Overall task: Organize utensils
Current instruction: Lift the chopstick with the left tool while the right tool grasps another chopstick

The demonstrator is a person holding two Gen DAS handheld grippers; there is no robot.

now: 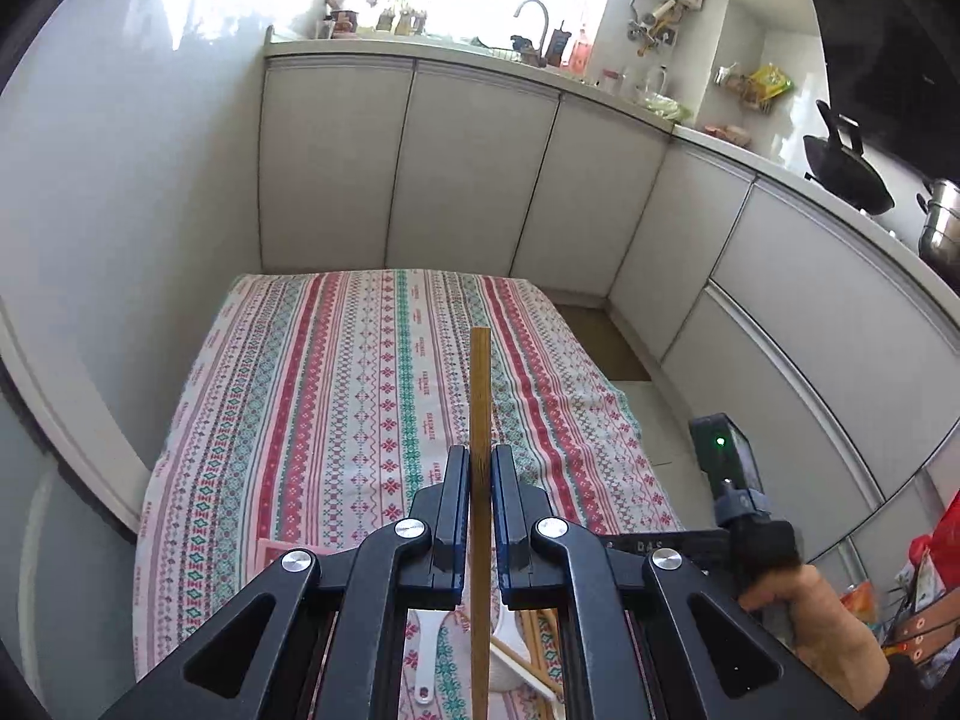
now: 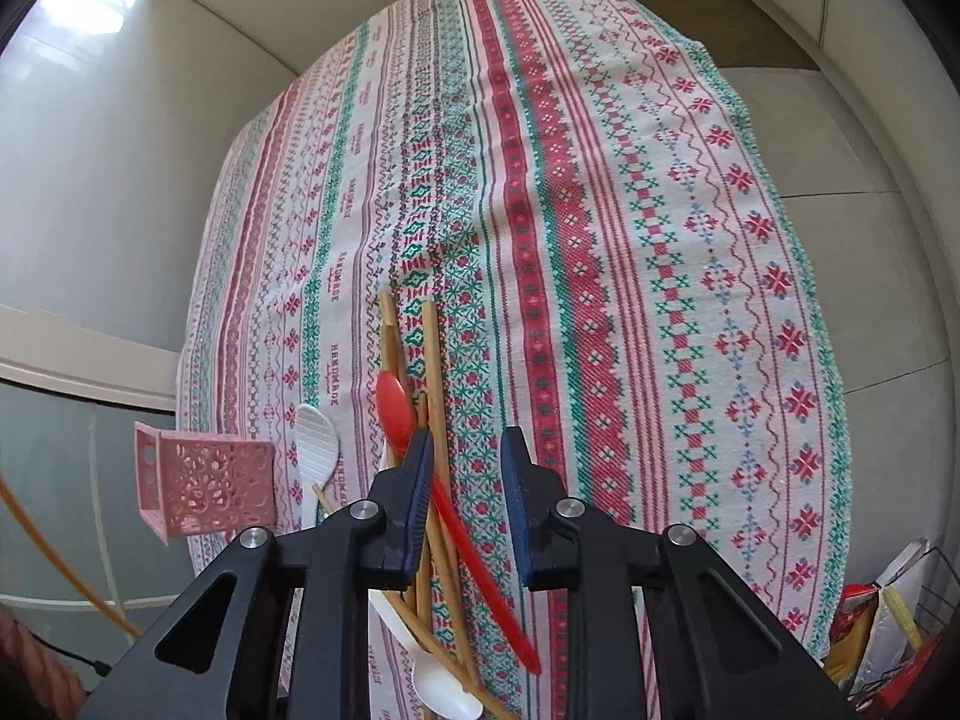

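Observation:
My left gripper is shut on a wooden chopstick, which sticks out forward above the patterned tablecloth. White spoons and more chopsticks lie below it. My right gripper is open over a pile of utensils on the tablecloth: a red spoon, several wooden chopsticks, a white rice paddle and a white spoon. A pink perforated holder stands at the table's left edge.
Grey kitchen cabinets stand beyond the table, with a sink tap and clutter on the counter. A wok and steel pot sit at right. The right hand's gripper shows in the left wrist view. Bags sit right of the table.

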